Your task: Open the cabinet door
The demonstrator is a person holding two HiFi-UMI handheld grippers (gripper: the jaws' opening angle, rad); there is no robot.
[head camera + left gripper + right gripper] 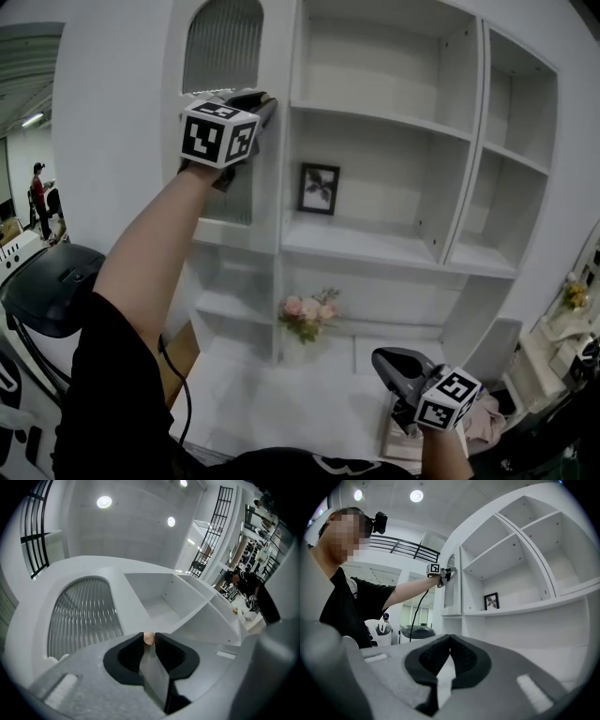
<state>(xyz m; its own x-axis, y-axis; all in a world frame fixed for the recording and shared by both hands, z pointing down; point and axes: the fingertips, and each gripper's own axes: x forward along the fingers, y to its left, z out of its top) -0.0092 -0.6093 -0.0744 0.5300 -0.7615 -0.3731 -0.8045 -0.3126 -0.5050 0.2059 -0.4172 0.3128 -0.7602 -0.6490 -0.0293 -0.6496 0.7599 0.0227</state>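
Observation:
The white cabinet door (223, 47) has an arched pane of ribbed glass (84, 616) and stands closed at the upper left of the shelving unit. My left gripper (265, 97) is raised to the door's right edge. In the left gripper view its tips (149, 641) are shut on a small copper-coloured knob (149, 638). The right gripper view shows the same left gripper (448, 573) at the door (451, 590) from the side. My right gripper (380, 356) hangs low in front of the bottom shelves, its jaws (450, 637) shut with nothing between them.
Open white shelves (375, 122) fill the unit to the right of the door. A framed picture (319, 187) stands on a middle shelf, a bunch of flowers (307, 317) lower down. A black chair (52, 286) is at the left, a person (39, 192) far behind it, pink cloth (487, 422) at the lower right.

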